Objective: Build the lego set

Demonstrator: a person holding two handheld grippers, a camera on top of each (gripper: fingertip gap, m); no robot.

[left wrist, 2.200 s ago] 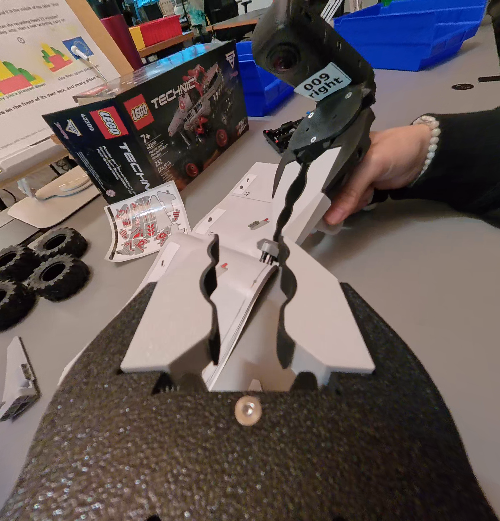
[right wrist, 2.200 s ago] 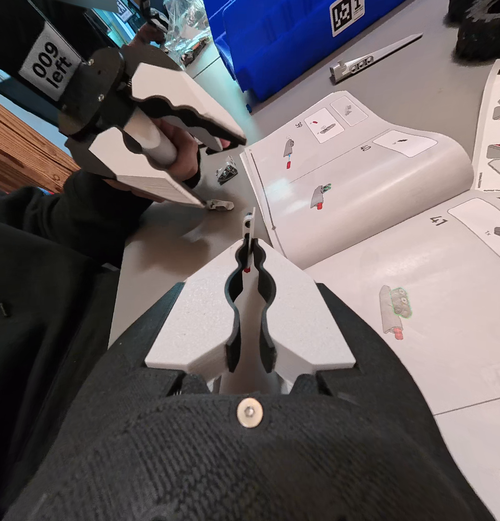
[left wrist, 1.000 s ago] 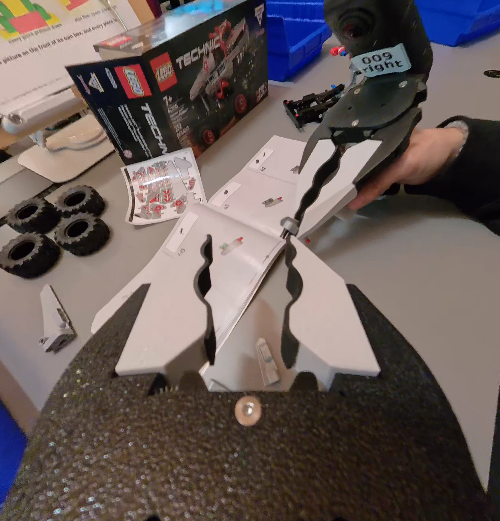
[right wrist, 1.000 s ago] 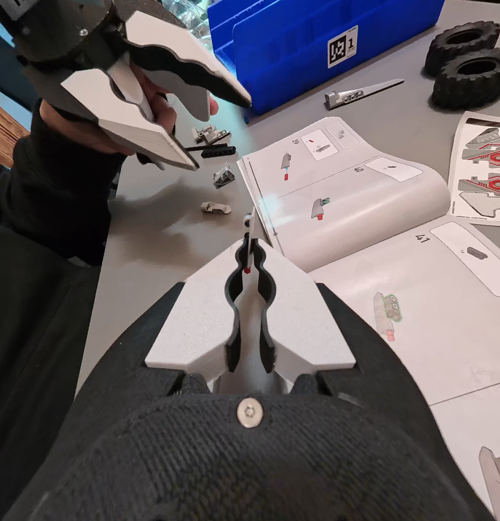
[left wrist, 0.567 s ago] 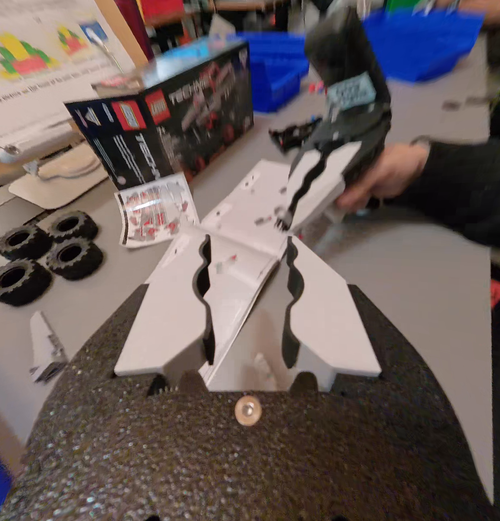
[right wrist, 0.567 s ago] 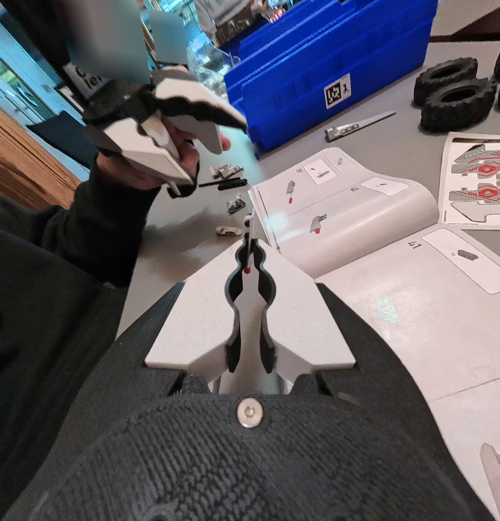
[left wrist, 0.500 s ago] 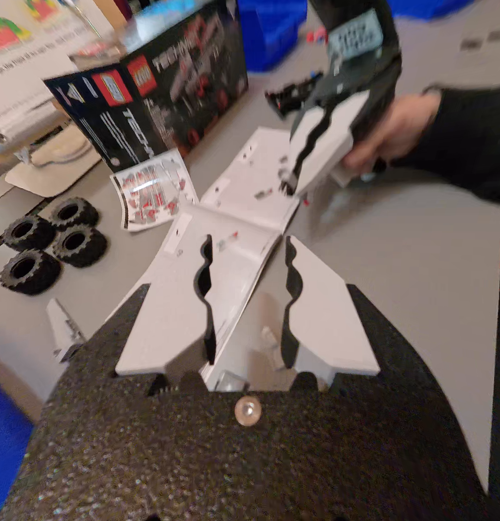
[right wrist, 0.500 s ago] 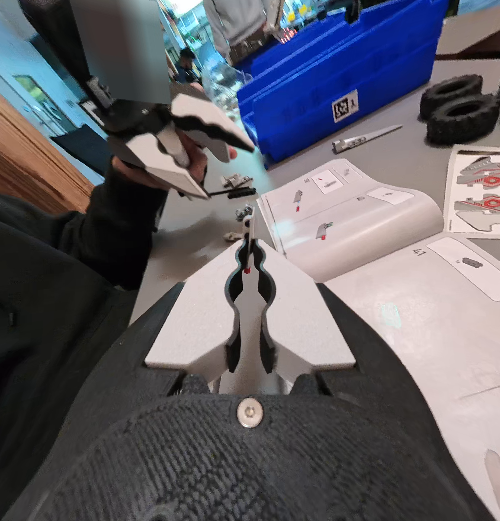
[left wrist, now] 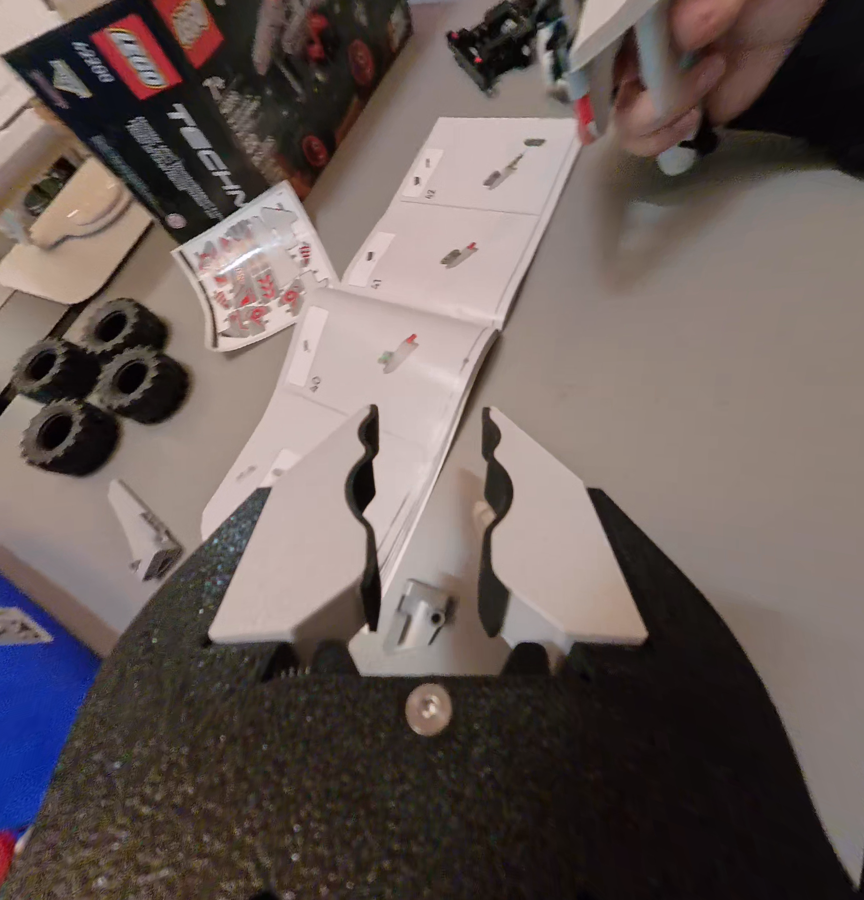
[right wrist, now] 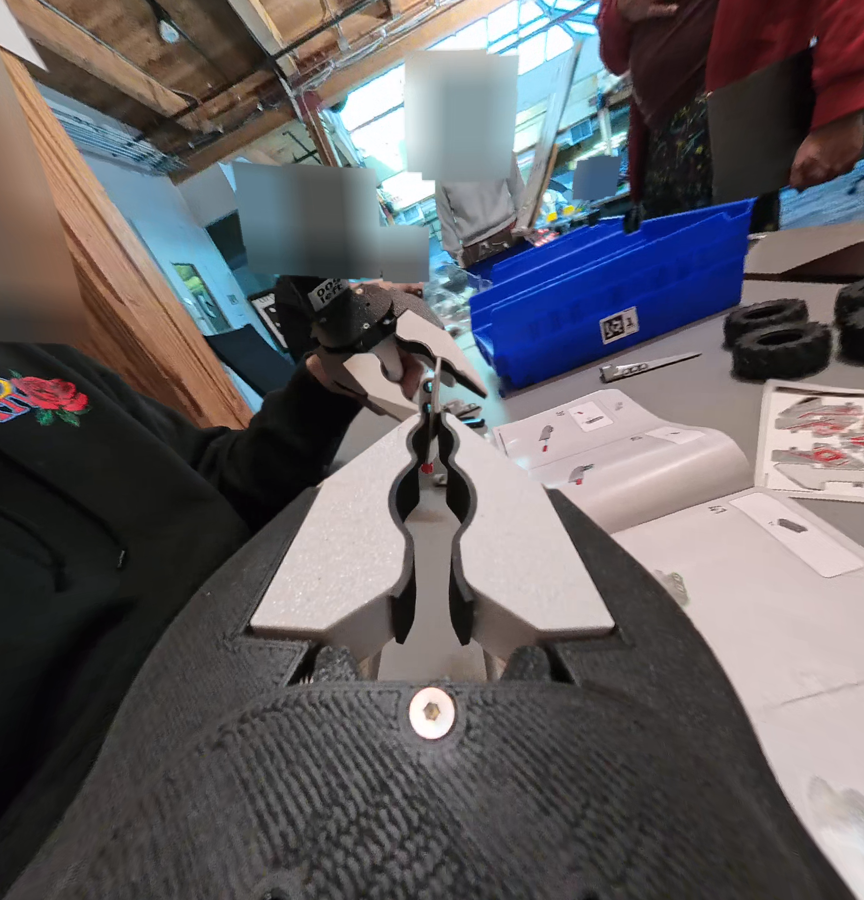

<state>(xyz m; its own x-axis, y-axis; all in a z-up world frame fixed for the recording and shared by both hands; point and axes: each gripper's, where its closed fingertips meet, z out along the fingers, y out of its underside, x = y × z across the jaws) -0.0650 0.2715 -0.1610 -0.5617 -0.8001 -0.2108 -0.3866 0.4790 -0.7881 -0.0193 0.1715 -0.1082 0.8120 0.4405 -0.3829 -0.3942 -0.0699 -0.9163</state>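
My left gripper (left wrist: 429, 419) is open and empty, low over the grey table at the near edge of the open instruction booklet (left wrist: 420, 292). A small grey lego piece (left wrist: 418, 616) lies on the table between its fingers near their base, and a pale piece (left wrist: 478, 511) lies by the right finger. My right gripper (right wrist: 430, 421) is shut on a thin grey lego piece (right wrist: 432, 399) with a red pin end, held upright above the table. In the left wrist view only one finger (left wrist: 610, 24) of it and the hand show, at the top right.
The set's box (left wrist: 201, 97), a sticker sheet (left wrist: 255, 287), several black tyres (left wrist: 104, 380), a white panel piece (left wrist: 143, 531) and a black chassis assembly (left wrist: 498, 44) lie around the booklet. Blue bins (right wrist: 615, 292) stand behind a long grey piece (right wrist: 649, 365). People stand beyond the table. My right fingertips sit around 12 cm from my left ones.
My left gripper has drawn back and tipped down, so the small grey piece now lies between its fingers. My right gripper has lifted and tilted up, still shut on its piece.
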